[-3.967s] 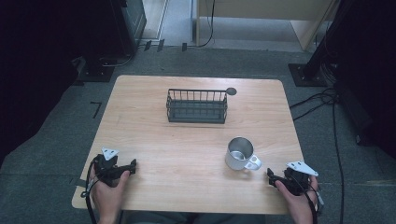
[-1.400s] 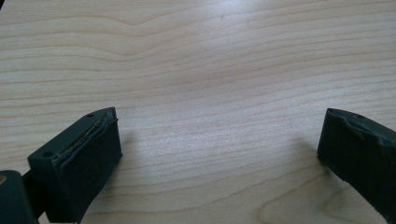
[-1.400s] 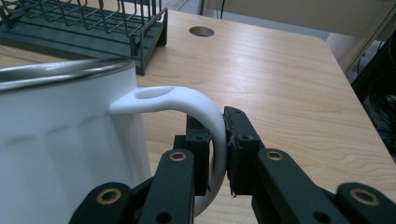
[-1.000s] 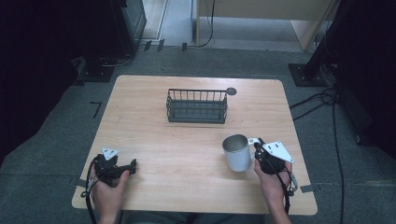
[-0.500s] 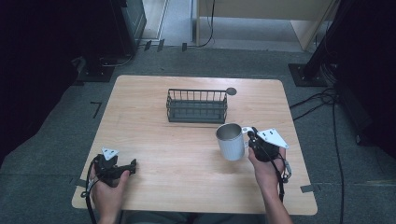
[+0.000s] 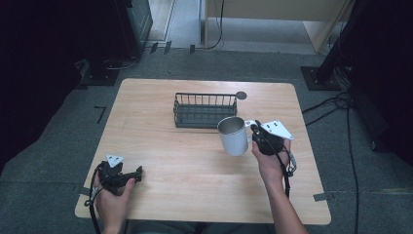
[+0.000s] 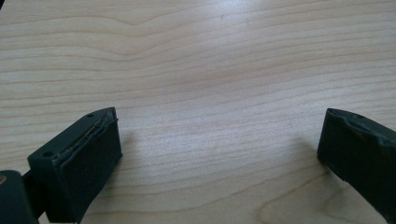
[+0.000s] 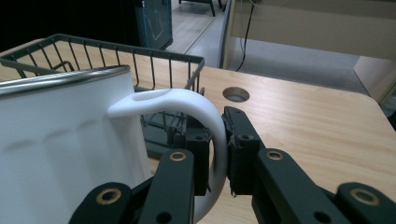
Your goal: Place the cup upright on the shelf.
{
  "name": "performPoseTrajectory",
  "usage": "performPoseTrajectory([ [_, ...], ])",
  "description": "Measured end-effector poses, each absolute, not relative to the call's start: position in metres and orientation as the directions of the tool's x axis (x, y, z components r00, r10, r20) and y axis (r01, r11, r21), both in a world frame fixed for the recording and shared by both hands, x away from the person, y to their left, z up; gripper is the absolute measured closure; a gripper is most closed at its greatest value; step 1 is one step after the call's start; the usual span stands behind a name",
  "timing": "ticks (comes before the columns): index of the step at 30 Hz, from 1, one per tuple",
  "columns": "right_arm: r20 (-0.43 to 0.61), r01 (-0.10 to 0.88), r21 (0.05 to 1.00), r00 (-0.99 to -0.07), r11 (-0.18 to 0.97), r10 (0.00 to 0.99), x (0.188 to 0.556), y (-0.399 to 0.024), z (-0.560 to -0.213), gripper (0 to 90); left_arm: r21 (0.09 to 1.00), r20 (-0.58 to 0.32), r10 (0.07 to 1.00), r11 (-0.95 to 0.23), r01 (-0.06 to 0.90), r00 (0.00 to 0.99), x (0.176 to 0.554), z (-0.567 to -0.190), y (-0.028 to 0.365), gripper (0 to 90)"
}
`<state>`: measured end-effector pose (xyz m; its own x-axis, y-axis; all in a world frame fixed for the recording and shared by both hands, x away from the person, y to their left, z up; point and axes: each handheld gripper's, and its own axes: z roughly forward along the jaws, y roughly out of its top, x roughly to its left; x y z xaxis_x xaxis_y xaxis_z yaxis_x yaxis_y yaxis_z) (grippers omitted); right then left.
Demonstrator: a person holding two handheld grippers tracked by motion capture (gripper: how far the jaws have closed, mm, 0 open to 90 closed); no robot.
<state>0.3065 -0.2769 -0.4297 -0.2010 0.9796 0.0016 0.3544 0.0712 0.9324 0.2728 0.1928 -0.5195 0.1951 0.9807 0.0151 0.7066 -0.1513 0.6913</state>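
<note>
Right gripper clamps mug handle, near side of basket; left gripper jaws apart, empty, near-left on table.

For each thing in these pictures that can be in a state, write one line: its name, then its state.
mug: upright, lifted off the table, held by its handle.
handle: clamped between the right gripper's jaws.
right gripper: shut on the handle.
left gripper: open, holding nothing, low over the table.
wire basket: upright on the table, looks empty.
</note>
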Motion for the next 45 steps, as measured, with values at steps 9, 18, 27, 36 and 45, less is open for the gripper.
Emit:
performPoseTrajectory([
  [9, 0.003, 0.334, 0.94, -0.225, 0.074, 0.974, 0.323, -0.263, -0.417, 81.8, 0.692, 0.015, 0.981, -0.151, 0.707, 0.194, 0.273, -0.519, 0.193, 0.0],
  [18, 0.008, 0.325, 0.943, -0.23, 0.069, 0.973, 0.34, -0.255, -0.407, 81.8, 0.69, 0.017, 0.98, -0.153, 0.707, 0.196, 0.273, -0.519, 0.193, 0.0],
  [27, 0.013, 0.305, 0.95, -0.245, 0.064, 0.969, 0.359, -0.244, -0.398, 81.8, 0.691, 0.016, 0.981, -0.152, 0.707, 0.196, 0.273, -0.519, 0.193, 0.0],
  [36, 0.018, 0.284, 0.957, -0.236, 0.052, 0.971, 0.378, -0.23, -0.388, 81.8, 0.691, 0.016, 0.981, -0.152, 0.707, 0.196, 0.273, -0.519, 0.193, 0.0],
  [45, 0.022, 0.29, 0.956, -0.208, 0.04, 0.978, 0.401, -0.22, -0.388, 81.7, 0.69, 0.016, 0.981, -0.153, 0.707, 0.196, 0.273, -0.519, 0.193, 0.0],
])
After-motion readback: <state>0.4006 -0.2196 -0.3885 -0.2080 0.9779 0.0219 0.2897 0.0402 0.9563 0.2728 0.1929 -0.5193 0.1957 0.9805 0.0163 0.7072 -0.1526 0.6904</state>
